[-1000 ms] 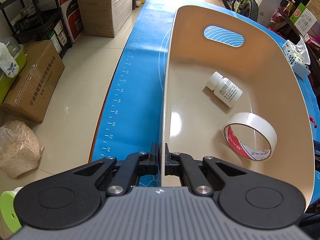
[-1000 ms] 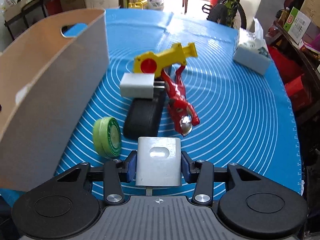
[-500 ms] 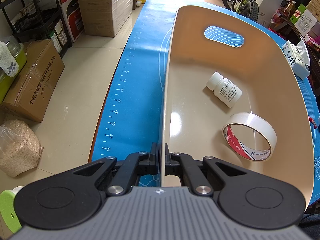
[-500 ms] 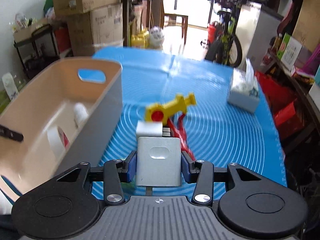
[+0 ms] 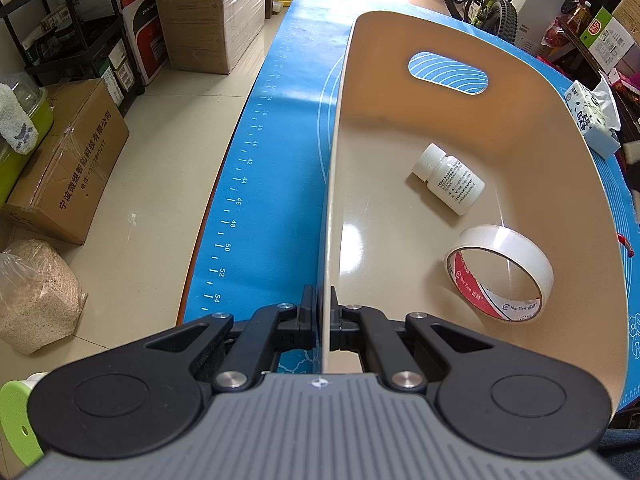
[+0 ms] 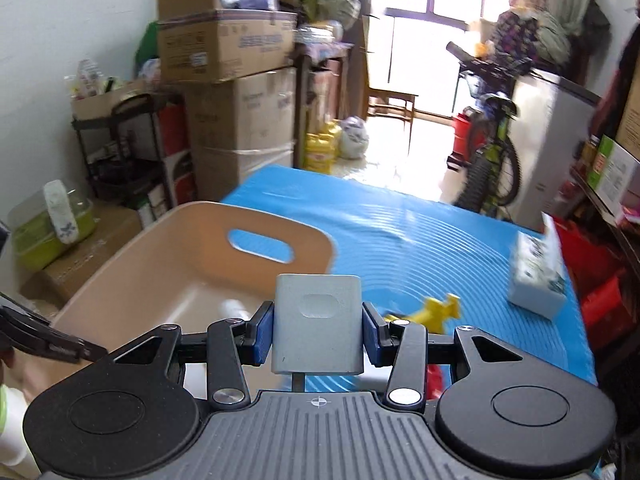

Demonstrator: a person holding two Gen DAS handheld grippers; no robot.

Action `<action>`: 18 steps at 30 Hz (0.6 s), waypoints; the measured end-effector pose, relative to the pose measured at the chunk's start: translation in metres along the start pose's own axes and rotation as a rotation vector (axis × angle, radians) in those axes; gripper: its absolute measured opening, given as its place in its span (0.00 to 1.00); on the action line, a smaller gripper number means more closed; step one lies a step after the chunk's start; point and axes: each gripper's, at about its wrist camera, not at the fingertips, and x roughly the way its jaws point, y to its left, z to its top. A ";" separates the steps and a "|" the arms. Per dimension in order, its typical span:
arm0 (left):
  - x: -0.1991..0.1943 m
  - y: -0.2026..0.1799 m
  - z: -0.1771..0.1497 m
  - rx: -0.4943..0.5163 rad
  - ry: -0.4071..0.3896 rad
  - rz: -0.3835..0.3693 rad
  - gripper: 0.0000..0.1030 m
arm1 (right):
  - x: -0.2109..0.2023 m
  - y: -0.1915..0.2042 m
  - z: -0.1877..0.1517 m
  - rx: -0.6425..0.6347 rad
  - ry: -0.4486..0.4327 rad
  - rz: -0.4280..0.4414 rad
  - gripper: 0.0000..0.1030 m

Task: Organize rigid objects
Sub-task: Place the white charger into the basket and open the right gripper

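My left gripper is shut on the near left wall of the beige bin. A white pill bottle and a roll of clear tape lie inside the bin. My right gripper is shut on a grey rectangular block and holds it high above the blue mat, near the bin's right rim. A yellow toy shows past the right finger. The other items on the mat are hidden behind the gripper.
A tissue box stands at the mat's right; it also shows in the left wrist view. Cardboard boxes, a shelf and a bicycle surround the table. The mat's left edge drops to the floor.
My right gripper has lifted the grey block up off the mat and swung toward the bin. The left gripper and bin have stayed still.
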 end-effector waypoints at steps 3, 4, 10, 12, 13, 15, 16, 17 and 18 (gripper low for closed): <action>0.000 0.000 0.000 0.000 0.000 0.000 0.04 | 0.011 0.020 0.002 -0.037 0.014 0.030 0.49; 0.000 0.000 0.000 0.000 0.000 0.000 0.04 | 0.015 0.025 0.002 -0.046 0.020 0.039 0.49; 0.000 0.000 0.000 0.000 0.000 0.000 0.04 | 0.038 0.051 -0.004 -0.073 0.077 0.072 0.48; 0.000 0.000 0.000 0.000 0.000 0.000 0.04 | 0.045 0.057 -0.008 -0.081 0.100 0.077 0.48; 0.000 0.000 0.000 0.000 0.000 0.000 0.04 | 0.050 0.059 -0.010 -0.085 0.114 0.079 0.48; 0.000 0.000 0.000 -0.001 0.000 0.000 0.04 | 0.056 0.063 -0.014 -0.098 0.129 0.084 0.48; 0.000 0.000 0.000 -0.001 0.000 0.000 0.04 | 0.058 0.065 -0.015 -0.105 0.134 0.084 0.48; 0.000 0.000 0.000 -0.001 0.000 0.000 0.04 | 0.058 0.067 -0.014 -0.111 0.132 0.085 0.48; 0.000 0.000 0.000 0.000 0.000 0.000 0.04 | 0.059 0.068 -0.014 -0.113 0.140 0.090 0.48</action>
